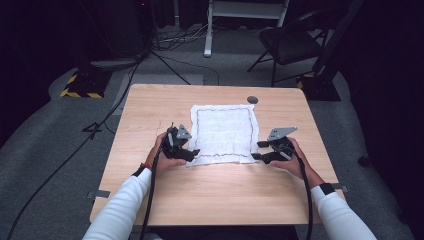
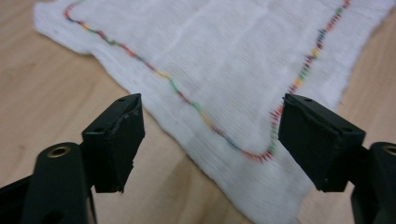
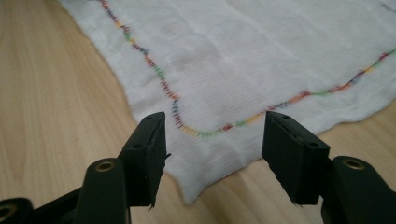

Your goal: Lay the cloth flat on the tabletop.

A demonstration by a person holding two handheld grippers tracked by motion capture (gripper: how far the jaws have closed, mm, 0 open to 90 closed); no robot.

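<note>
Cloth corners, one tool lined up on each.

White cloth with a multicoloured stitched border lies flat and spread at the middle of the wooden tabletop, and you seem about to take its two near corners, probably to fold it away from you. Your left tool stands at the near left corner and your right tool at the near right one, both with jaws wide apart and nothing between them. In each gripper view the corner sits between the jaws, just ahead of them. Push each tool forward until one jaw slides under the edge, bite inside the stitched border, and close both together so the cloth lifts evenly.
</note>
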